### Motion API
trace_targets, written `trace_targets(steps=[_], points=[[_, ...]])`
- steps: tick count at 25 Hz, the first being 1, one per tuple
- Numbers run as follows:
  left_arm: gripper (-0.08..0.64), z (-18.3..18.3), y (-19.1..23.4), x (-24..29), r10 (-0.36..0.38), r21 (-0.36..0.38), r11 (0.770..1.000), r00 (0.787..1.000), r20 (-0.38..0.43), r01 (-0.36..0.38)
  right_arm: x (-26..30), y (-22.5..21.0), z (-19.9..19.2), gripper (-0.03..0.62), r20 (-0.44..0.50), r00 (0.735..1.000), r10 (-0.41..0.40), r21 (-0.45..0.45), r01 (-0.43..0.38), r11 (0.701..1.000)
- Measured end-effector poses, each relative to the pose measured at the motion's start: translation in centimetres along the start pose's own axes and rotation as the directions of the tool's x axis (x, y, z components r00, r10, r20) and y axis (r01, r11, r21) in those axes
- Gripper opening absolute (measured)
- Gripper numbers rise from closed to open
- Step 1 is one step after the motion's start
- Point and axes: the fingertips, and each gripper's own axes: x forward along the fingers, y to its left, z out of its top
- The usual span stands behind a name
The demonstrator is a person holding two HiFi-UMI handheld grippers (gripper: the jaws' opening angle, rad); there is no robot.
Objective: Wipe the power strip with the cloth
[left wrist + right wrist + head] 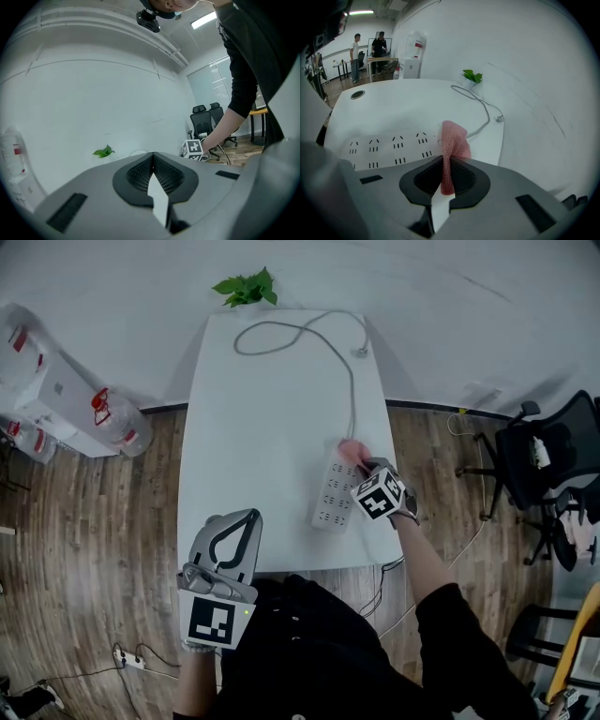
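A white power strip [336, 495] lies near the table's right front, its grey cord [319, 334] looping to the far end. My right gripper [359, 462] is shut on a pink cloth [452, 145], which hangs down onto the far end of the power strip [389, 145]. In the head view the cloth [350, 451] shows just beyond the gripper's marker cube. My left gripper [228, 542] hovers at the table's front left edge with its jaws closed together and nothing between them; in its own view the left gripper [153, 161] points over the table.
The white table [253, 446] carries a small green plant [247, 287] at its far edge. Water bottles [117, 418] stand on the floor at the left. Office chairs [544, 474] are at the right. People stand far off in the right gripper view.
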Motion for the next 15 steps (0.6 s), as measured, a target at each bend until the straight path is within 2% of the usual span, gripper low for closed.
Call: trace_targets(steps=[15], points=[[0.014,0.1,-1.1,1.2,-0.040,-0.010,0.999,0.999,0.009,0.040,-2.1,3.6,-0.9,0.060,0.046,0.994,0.095,0.019,-0.096,0.995]])
